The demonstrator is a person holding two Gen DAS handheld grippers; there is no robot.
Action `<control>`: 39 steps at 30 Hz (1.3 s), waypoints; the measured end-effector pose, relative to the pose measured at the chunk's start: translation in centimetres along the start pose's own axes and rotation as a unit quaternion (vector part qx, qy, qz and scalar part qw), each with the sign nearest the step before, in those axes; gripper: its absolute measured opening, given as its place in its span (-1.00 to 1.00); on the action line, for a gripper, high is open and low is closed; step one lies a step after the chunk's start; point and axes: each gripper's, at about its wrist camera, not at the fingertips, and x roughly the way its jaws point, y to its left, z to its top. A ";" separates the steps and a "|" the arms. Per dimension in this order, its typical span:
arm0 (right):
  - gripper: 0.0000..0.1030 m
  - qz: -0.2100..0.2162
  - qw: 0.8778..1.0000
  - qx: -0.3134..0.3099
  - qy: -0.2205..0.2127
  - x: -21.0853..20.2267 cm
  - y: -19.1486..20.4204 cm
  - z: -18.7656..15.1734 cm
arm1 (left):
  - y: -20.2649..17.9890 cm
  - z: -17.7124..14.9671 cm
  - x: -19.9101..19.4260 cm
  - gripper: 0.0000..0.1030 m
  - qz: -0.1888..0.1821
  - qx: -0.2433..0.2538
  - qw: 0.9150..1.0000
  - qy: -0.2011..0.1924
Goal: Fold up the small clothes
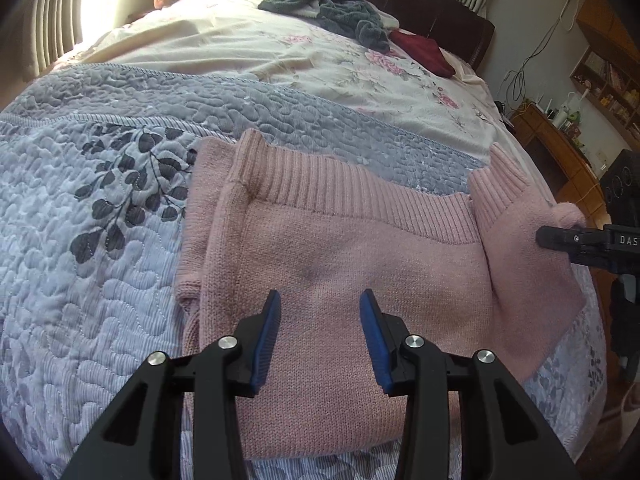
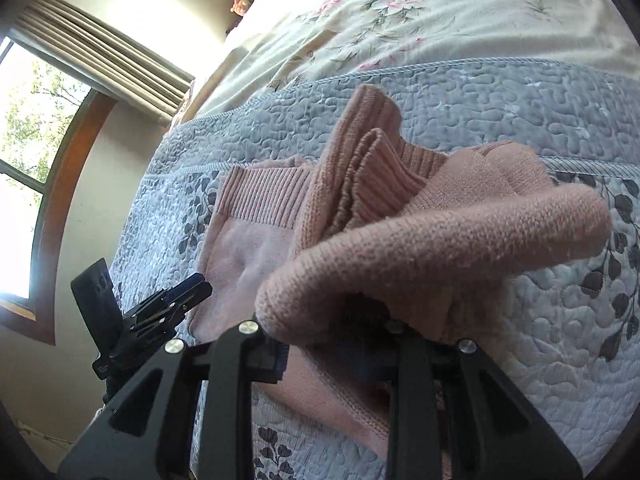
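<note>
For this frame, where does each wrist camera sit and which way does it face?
Left wrist: on the left gripper, jaws open, facing up the bed over the pink sweater; right gripper enters at right.
Right wrist: on the right gripper, sweater fold draped over its jaws, facing the window.
Shared: sweater, quilt, left gripper.

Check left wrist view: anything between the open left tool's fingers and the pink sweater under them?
Nothing. In the left wrist view the left tool is open over the flat body of the pink sweater, with only bare knit showing between its blue pads.
</note>
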 end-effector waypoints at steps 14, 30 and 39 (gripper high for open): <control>0.10 0.022 0.994 0.064 0.081 6.4 0.7 1.3 | 1.0 0.1 -0.2 -0.20 -0.034 -0.036 0.999 0.000; 0.34 0.036 0.995 0.094 0.020 -4.6 -6.7 -0.1 | -7.3 2.7 5.4 -0.02 -0.167 -0.087 0.981 0.038; 0.34 0.015 0.994 0.098 0.041 -3.4 -11.9 -6.4 | -8.2 3.1 9.9 -0.03 -0.164 -0.137 0.975 0.062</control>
